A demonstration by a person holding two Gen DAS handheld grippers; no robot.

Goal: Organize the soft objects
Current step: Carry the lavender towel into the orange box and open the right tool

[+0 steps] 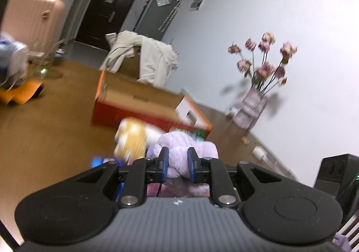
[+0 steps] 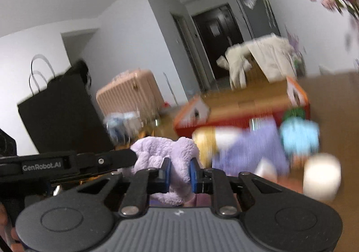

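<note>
Purple plush [image 1: 181, 151] btwn L fingers [image 1: 165, 160], also btwn R fingers [image 2: 166, 170]

A home: front door [image 1: 105, 8], pink suitcase [image 1: 31, 14], vase of flowers [image 1: 253, 104].

Left gripper [image 1: 177, 162]: fingers level, blue pads pressed into lilac plush toy [image 1: 179, 146] from both sides. Right gripper [image 2: 179, 172]: fingers level, pads pinching same toy's fluffy edge. Left gripper's black body crosses ahead-left of right gripper's fingers, close beside them.
</note>
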